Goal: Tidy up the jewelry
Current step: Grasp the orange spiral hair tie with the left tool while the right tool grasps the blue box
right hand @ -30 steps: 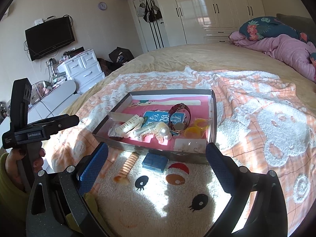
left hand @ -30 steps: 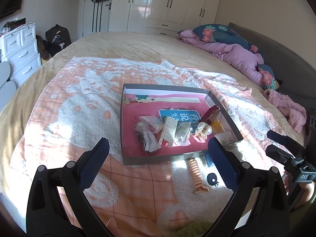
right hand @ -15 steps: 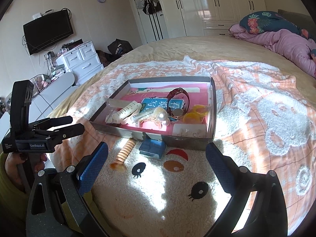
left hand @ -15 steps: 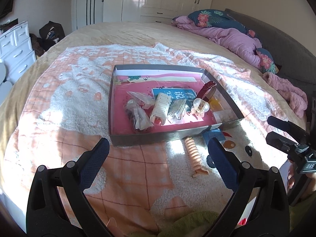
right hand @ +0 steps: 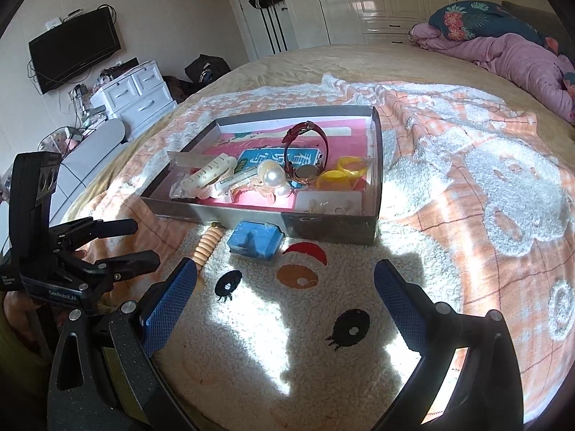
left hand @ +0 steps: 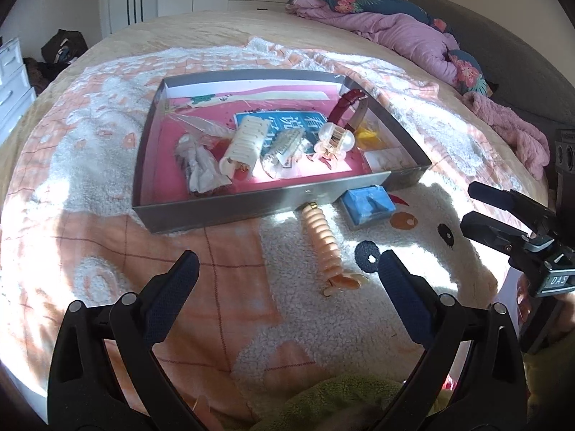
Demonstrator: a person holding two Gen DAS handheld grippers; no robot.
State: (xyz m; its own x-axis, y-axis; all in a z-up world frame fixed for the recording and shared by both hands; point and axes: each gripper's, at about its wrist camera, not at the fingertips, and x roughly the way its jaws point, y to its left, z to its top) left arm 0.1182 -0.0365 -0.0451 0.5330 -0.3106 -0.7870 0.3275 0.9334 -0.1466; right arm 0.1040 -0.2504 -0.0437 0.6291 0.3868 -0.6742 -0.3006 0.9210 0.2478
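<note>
From the left wrist, the left gripper (left hand: pixel 285 271) hangs empty with jaws spread wide above the peach-and-white fleece blanket (left hand: pixel 90 244). Ahead lies the shallow grey cardboard tray (left hand: pixel 230 210) lined in pink, holding a cream ribbed hair clip (left hand: pixel 246 143), a pearl claw clip (left hand: pixel 334 140) and a red-strapped wristwatch (left hand: pixel 346 106). A peach spiral hair clip (left hand: pixel 325 242) and a small blue box (left hand: pixel 368 203) lie just outside its near wall. From the right wrist, the right gripper (right hand: pixel 285 289) is likewise spread and empty, the blue box straight ahead.

Left gripper (left hand: pixel 287 273) jaws spread, right gripper (right hand: pixel 285 282) likewise (both empty)
</note>
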